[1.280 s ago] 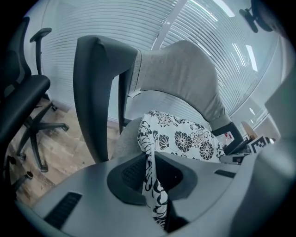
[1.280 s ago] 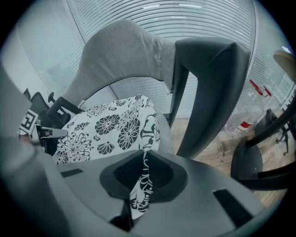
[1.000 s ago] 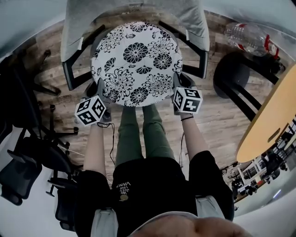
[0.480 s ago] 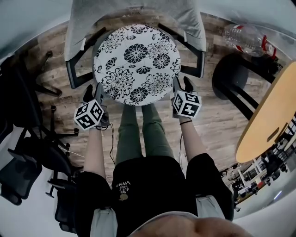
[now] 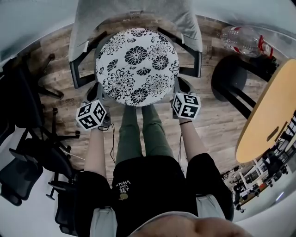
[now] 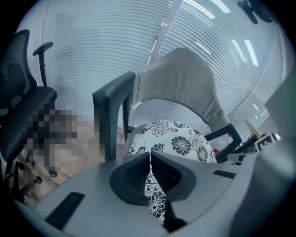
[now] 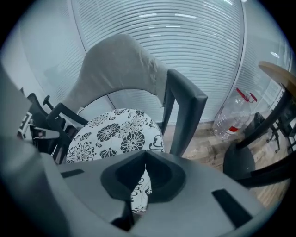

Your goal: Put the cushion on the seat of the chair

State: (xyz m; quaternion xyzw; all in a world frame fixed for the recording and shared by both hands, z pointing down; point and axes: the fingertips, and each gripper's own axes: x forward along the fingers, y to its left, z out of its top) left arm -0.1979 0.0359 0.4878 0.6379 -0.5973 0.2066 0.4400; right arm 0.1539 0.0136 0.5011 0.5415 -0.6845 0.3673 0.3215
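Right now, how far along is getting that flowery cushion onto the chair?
Done: the cushion lies over the seat of the chair, between the armrests. In hand: the left gripper and right gripper, jaws just closed further, each pinch its near edge. Left: letting go; whether it rests flat cannot be told.

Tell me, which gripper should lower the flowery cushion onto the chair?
Neither alone. Left gripper and right gripper have both just closed on the cushion, one each side of its near edge, over the chair; likely both lower it together.
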